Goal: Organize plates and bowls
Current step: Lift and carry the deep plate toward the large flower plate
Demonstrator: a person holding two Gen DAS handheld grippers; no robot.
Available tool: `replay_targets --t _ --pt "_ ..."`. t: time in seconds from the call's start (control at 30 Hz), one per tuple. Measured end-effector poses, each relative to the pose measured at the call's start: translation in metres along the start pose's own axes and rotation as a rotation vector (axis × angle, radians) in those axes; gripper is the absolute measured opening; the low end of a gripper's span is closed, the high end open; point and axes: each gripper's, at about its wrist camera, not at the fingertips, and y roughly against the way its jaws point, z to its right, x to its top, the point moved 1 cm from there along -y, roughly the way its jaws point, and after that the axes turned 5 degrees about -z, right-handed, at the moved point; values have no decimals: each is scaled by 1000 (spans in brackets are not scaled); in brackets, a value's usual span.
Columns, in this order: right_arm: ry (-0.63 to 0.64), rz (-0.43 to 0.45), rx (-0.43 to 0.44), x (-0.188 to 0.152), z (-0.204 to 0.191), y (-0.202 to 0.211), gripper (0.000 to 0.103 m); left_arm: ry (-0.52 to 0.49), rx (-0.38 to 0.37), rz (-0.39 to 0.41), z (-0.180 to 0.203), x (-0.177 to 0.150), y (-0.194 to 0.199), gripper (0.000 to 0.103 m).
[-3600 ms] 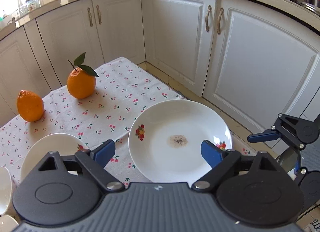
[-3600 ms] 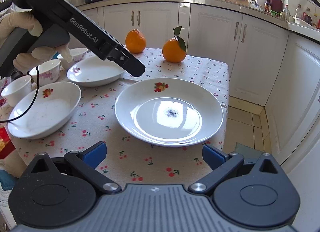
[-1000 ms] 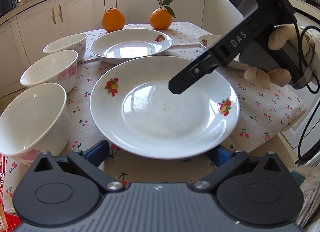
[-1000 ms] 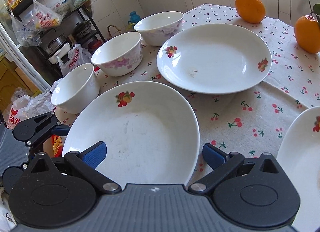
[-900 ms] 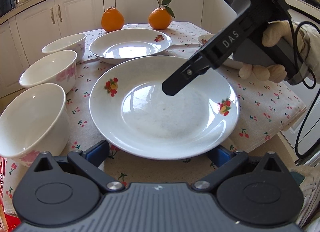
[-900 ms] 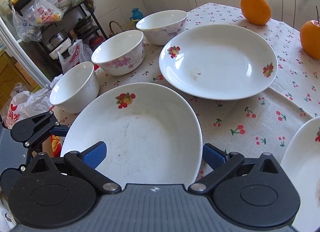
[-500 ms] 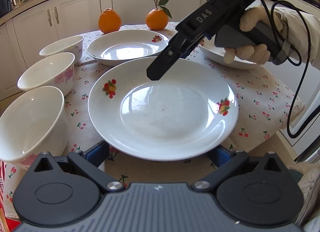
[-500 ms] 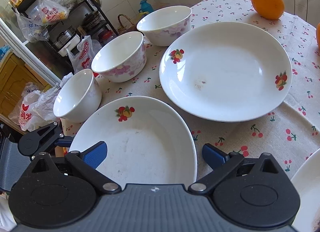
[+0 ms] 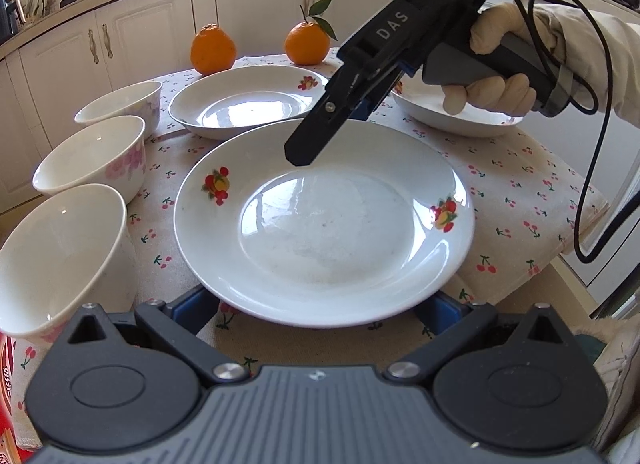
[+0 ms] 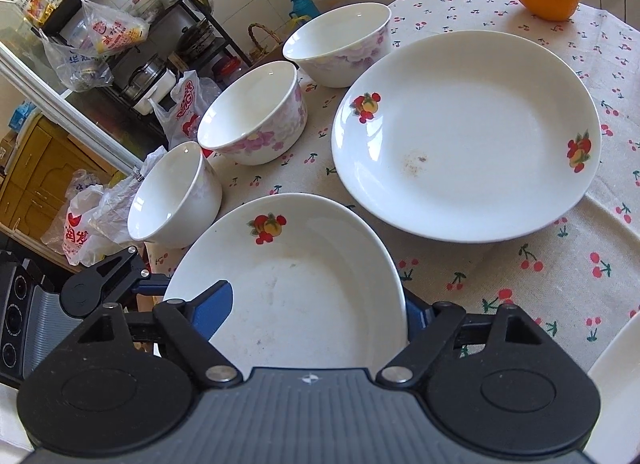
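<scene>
The right tongs (image 10: 318,306) straddle the near plate (image 10: 296,276), which sits at the worktop (image 10: 520,264) edge. Their jaws are closing: the left blue pad lies over the plate's inside, the right pad sits at the outside of its rim, so the rim is between them. Whether the pads already press on it cannot be told. In the left wrist view the same tongs (image 9: 308,152) hang tilted over that plate's far rim, held by a gloved hand (image 9: 500,64).

The left tongs (image 9: 320,308) stand wide apart at the plate's near rim, one pad on either side and below it, holding nothing.

A second plate (image 10: 468,136) lies just beyond the near one, apart from it, and a third (image 9: 460,120) lies to the right behind the gloved hand. Three bowls (image 10: 256,116) stand in a row along the left of the plates. Two oranges (image 9: 212,49) sit at the far end of the cloth.
</scene>
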Motion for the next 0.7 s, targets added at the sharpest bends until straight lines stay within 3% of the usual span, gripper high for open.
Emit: replay_targets --t 0.7 --pt "6 21 -43 -9 -9 17 89 -59 -36 -18 4 16 11 102"
